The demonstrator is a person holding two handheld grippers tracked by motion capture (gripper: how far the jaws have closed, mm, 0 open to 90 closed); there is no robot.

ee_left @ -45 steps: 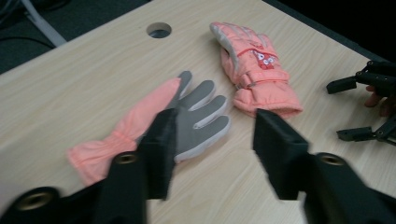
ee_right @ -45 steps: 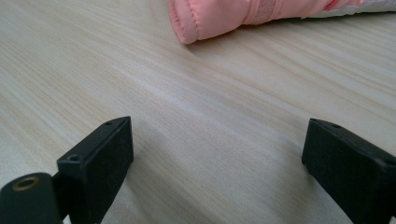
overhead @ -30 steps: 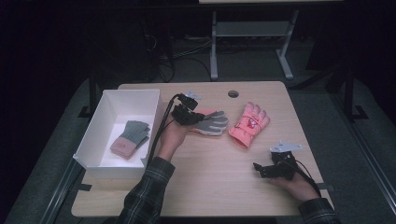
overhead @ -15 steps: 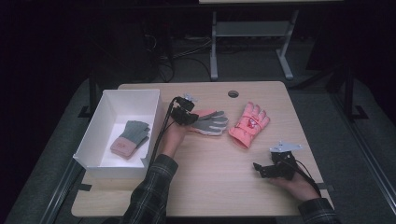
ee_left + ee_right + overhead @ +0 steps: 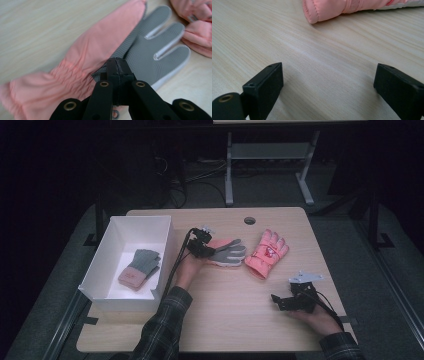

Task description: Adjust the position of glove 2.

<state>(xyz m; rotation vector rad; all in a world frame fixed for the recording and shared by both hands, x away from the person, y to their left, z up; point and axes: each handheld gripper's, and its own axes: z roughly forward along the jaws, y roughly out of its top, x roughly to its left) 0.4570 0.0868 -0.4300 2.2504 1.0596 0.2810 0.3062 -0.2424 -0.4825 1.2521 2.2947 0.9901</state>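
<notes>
bench (image 5: 220, 320): pale wood grain, round cable hole (image 5: 249, 220) at 12 o'clock | white box (image 5: 97, 270) at 9 o'clock on bench edge | pink-and-grey glove (image 5: 227, 252) flat near centre, palm up | pink padded glove (image 5: 265, 252) just beside it toward 3 o'clock

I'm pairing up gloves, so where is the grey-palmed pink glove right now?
In the high view the grey-palmed pink glove lies mid-table, between the white box and the padded pink glove, with the left gripper shut on it.
</notes>
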